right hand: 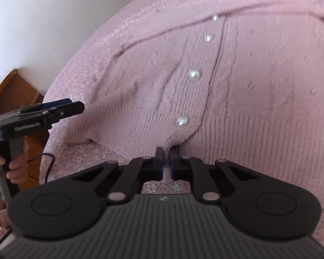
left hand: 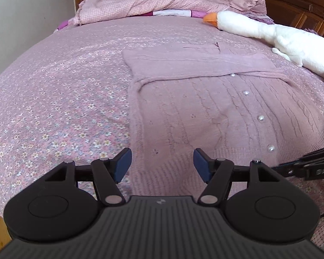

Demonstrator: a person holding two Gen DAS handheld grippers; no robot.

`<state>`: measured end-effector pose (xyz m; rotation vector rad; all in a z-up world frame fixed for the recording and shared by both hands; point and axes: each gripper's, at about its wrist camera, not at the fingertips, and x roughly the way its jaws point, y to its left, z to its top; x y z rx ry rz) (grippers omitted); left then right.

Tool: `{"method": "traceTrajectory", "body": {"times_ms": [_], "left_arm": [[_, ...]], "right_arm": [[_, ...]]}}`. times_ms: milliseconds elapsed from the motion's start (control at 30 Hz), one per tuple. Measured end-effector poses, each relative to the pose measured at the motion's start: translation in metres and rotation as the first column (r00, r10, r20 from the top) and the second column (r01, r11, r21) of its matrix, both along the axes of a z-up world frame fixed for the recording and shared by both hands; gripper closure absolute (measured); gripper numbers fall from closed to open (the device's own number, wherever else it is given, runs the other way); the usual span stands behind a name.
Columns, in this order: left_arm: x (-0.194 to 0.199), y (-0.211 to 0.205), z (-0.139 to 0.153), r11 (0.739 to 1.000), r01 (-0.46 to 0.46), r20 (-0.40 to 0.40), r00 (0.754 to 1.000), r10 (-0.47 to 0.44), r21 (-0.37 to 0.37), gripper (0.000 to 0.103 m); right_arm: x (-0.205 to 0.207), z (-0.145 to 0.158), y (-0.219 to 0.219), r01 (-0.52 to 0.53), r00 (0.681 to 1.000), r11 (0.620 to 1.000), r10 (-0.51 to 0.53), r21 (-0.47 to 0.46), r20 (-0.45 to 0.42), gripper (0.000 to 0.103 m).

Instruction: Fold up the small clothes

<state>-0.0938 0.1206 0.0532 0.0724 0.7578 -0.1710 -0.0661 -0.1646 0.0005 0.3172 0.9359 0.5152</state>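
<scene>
Pinching the ribbed hem of the pink cardigan (right hand: 205,82) just below its lowest pearl button (right hand: 182,120), the right hand-held gripper (right hand: 165,151) is nearly closed on the knit, probably to lift it for a fold. The left hand-held gripper (left hand: 162,161) hovers wide apart and empty over the cardigan's left hem corner on the bed (left hand: 54,86).

The left wrist view looks forward from low over the near edge of the bed (left hand: 54,82), along its own fingers (left hand: 124,161), taking in the whole pink cardigan (left hand: 205,99) and, beyond it, the white plush goose (left hand: 270,34) and headboard (left hand: 302,6). The right wrist view sits far closer to the cardigan (right hand: 237,75), just at its hem, tilted so the knit fills the frame. Both views share the cardigan's pearl-button placket (right hand: 193,74), and each catches the other gripper at its edge.
</scene>
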Motion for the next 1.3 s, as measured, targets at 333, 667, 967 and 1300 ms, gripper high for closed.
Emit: {"method": "traceTrajectory", "body": {"times_ms": [333,667,967,1300], "left_arm": [[0.016,0.003,-0.022,0.996,-0.041,-0.073,0.996,0.047,0.082,0.033],[0.019,0.013,-0.031,0.992,0.042,-0.174,0.983,-0.063,-0.12,0.036],[0.013,0.014,-0.03,0.991,0.041,-0.149,0.987,-0.06,-0.124,0.091],[0.011,0.032,-0.029,0.992,-0.014,-0.179,0.984,-0.01,-0.129,0.091]], "right_arm": [[-0.004,-0.003,-0.014,-0.027,0.999,0.994,0.03,-0.108,0.021,0.089],[-0.024,0.029,-0.056,0.135,0.974,0.933,-0.063,-0.332,0.218,0.047],[-0.018,0.024,-0.112,0.41,0.912,0.829,-0.358,-0.381,0.201,0.047],[-0.02,0.025,-0.11,0.263,0.965,0.907,-0.241,-0.328,0.108,0.092]]}}
